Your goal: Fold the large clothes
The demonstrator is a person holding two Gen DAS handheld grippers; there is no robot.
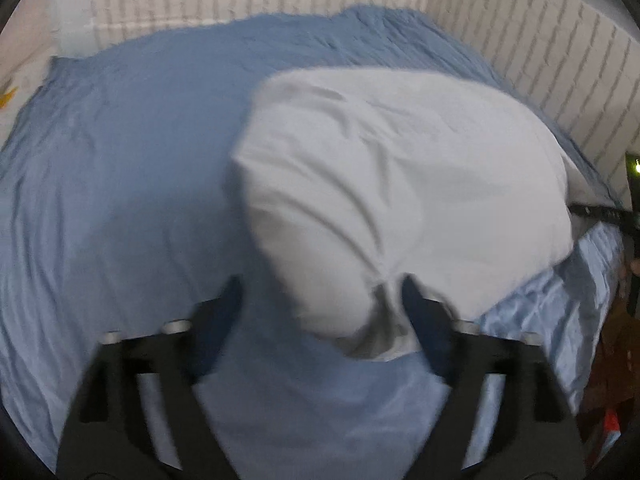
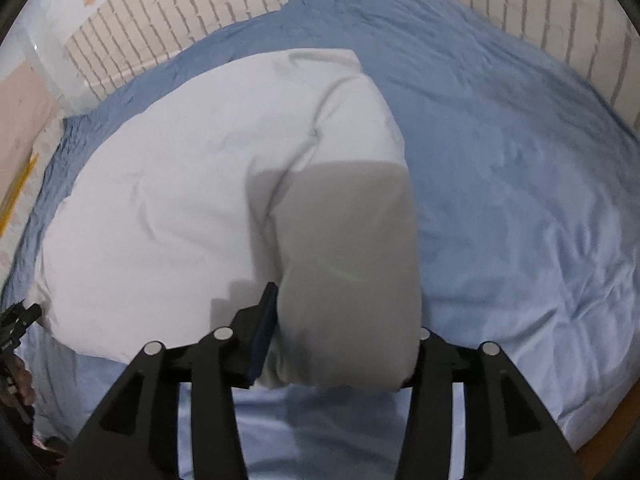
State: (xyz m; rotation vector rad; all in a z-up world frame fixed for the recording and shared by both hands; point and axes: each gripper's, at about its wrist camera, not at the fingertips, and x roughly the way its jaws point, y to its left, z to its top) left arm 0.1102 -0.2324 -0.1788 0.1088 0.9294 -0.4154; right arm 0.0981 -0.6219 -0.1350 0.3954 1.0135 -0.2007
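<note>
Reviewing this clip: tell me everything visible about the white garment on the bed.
The white garment is soft, plain, wrinkled cloth, folded into a thick bundle on the blue bedsheet. Its near end sits between the fingers of the right gripper. In the left wrist view a bunched corner lies beside one finger of the open left gripper.

you're working over a bed (image 1: 120, 160) covered by a wrinkled blue sheet (image 2: 520, 220); a white folded garment (image 2: 180, 200) lies directly on it, near the bed's front edge.
</note>
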